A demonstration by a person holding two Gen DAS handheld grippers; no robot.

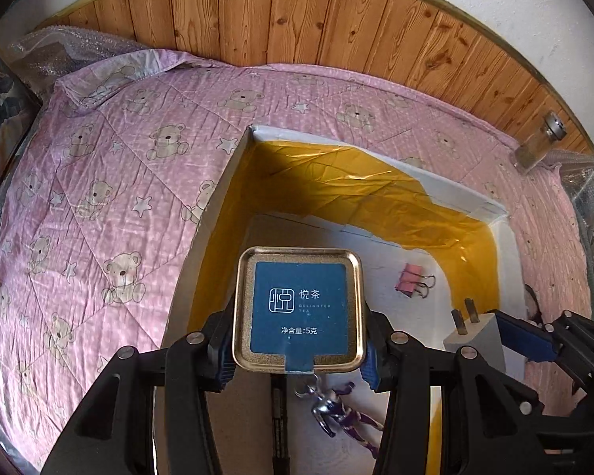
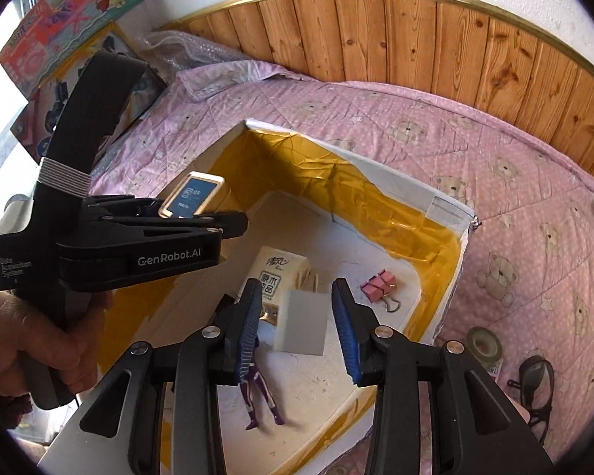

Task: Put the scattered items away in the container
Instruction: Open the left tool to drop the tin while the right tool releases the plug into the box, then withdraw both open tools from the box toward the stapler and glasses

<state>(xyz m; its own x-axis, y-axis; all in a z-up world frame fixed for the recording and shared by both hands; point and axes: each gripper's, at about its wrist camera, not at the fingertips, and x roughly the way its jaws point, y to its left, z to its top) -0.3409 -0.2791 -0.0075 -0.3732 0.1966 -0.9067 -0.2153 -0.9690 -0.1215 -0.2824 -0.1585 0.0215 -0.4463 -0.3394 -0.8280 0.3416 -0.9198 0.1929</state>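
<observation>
- Tea tin (image 1: 299,312), lower centre of left wrist view: blue label reads "悦茶", "DELIGHTED TEA", "净含量:5克".
- Left gripper (image 2: 202,213) body, left of right wrist view: "GenRobot.AI"; also "Data Acquisition System".
- Tissue pack (image 2: 275,273), centre: "原木", "纯品"; remainder illegible.

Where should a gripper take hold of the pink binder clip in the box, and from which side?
Grip the pink binder clip across its folded pink body, coming straight down from above. It lies flat on the floor of the box with free space around it. Its wire handles are thin and would probably slip.
</observation>
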